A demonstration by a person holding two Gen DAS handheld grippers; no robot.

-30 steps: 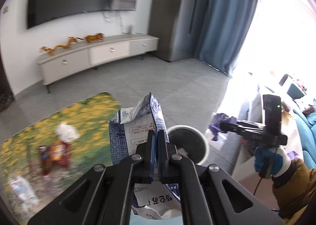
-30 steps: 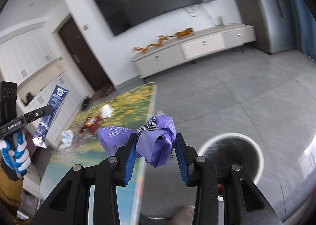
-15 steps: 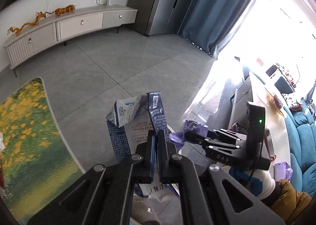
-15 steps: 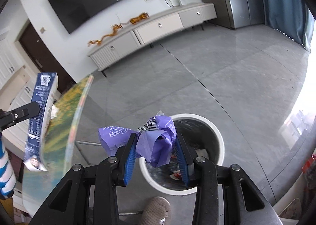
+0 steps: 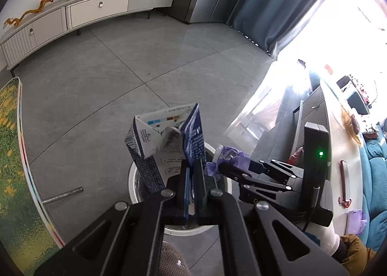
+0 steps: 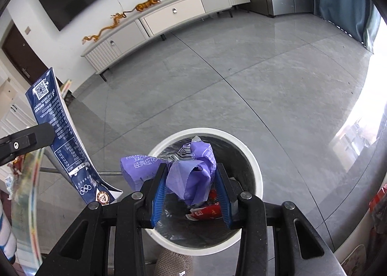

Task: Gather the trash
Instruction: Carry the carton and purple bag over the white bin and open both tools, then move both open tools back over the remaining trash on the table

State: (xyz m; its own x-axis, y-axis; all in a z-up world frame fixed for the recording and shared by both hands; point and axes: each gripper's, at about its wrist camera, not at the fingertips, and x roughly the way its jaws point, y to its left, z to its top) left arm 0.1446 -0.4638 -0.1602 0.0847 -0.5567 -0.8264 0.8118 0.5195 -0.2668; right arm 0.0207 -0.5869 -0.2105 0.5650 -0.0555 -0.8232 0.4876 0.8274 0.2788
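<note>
Trash over the bin, release pending

Left gripper [image 5: 193, 174]: clamped nearly flat on a thin edge of the carton [image 5: 167, 145], a crumpled blue-and-white one with its torn top gaping. Carton just ahead of and above the fingertips, hanging over the near rim of the bin [image 5: 131, 179]. From the right wrist view, same carton [image 6: 58, 130] seen off to the left, slanting down toward the bin's left side.

Right gripper [image 6: 191, 179]: partly open, pads pressed on both sides of a purple wrapper [image 6: 191, 174], bunched up. Wrapper directly over the open mouth of the bin [image 6: 256, 174], which sits straight below and ahead of the fingertips.

Already inside the bin: a red packet [image 6: 208, 210] lying at the bottom, so some collecting apparently done.

Judged stage: carry finished for both items, drop not yet made. Remaining: loosen both grips so carton and wrapper fall in. Carton looks less centred than the wrapper, possibly needing a small shift inward first.

Worktop [image 5: 14, 155] well off to the left; whether more trash lies there cannot be told.
</note>
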